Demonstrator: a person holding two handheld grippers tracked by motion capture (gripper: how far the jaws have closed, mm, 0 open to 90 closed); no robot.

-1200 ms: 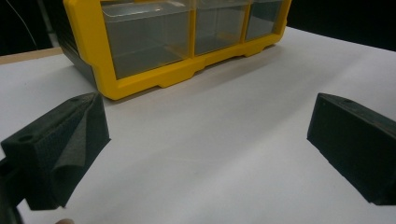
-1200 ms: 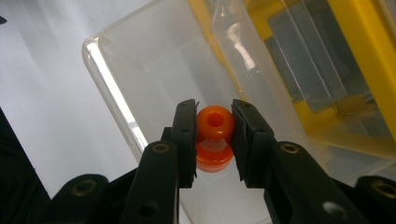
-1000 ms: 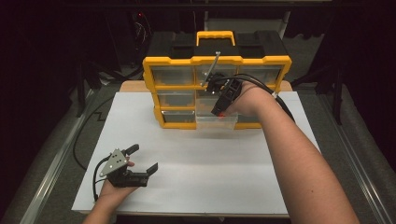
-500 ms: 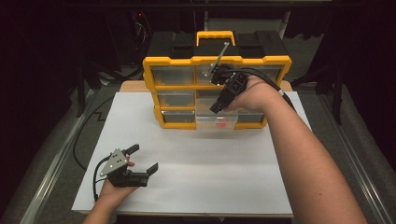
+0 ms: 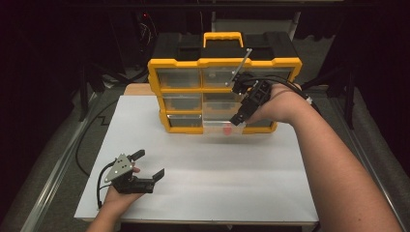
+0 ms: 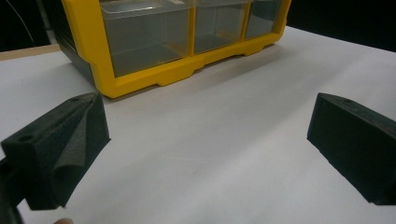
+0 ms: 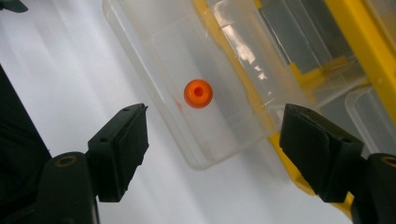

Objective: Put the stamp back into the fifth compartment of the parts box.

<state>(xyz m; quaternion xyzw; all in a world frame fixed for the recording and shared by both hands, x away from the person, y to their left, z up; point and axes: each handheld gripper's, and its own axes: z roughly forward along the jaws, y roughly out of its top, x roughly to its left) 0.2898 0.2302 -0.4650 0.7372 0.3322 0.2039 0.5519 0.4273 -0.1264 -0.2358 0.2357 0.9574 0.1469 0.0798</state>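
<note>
Jaws on both grippers stand spread and hold nothing, which tells me I am between grasps.

From the high view, my right gripper [image 5: 240, 117] hangs over the pulled-out clear drawer [image 5: 225, 127] at the bottom row of the yellow organizer [image 5: 223, 63]. I judge it sits there because an orange bead [image 5: 226, 130] lies inside that drawer, so the hand is placed either for the bead or for pushing the drawer shut. My left gripper [image 5: 147, 166] rests low on the white table [image 5: 217, 183], well apart from the organizer, parked out of the way.

Left gripper view: 2 black pads released wide, bare table between them, the organizer's bottom corner ahead.

Right gripper view: the pads straddle the open drawer [image 7: 187, 88] from above, with the bead [image 7: 198, 93] near the drawer's middle, loose on its floor and touching neither pad.
</note>
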